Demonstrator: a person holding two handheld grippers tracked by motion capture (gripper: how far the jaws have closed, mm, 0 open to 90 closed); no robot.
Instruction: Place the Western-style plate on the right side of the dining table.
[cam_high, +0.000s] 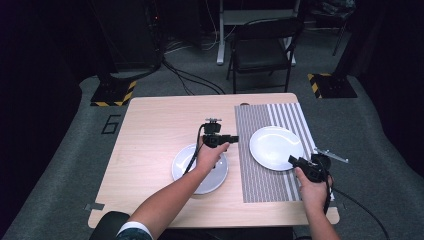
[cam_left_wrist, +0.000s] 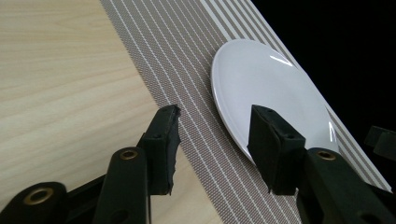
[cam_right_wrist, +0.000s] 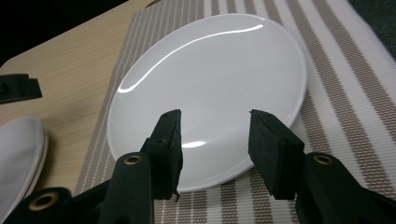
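Observation:
A white plate (cam_high: 276, 147) lies on a striped placemat (cam_high: 260, 175) at the table's right. My left gripper (cam_high: 234, 139) hovers just left of the mat with its jaws pointing at the plate. In the left gripper view the left gripper (cam_left_wrist: 215, 114) is open, nothing between its pads, and the plate (cam_left_wrist: 266, 84) lies ahead. My right gripper (cam_high: 292, 160) sits at the plate's near right rim. In the right gripper view the right gripper (cam_right_wrist: 215, 116) stands open over the near edge of the plate (cam_right_wrist: 210, 70), gripping nothing.
Another white plate (cam_high: 200, 170), possibly two stacked, rests on bare wood under my left hand; this second plate (cam_right_wrist: 18, 154) also shows beside the mat. A small metal piece (cam_high: 331, 155) lies at the table's right edge. A folding chair (cam_high: 262, 50) stands beyond the far side.

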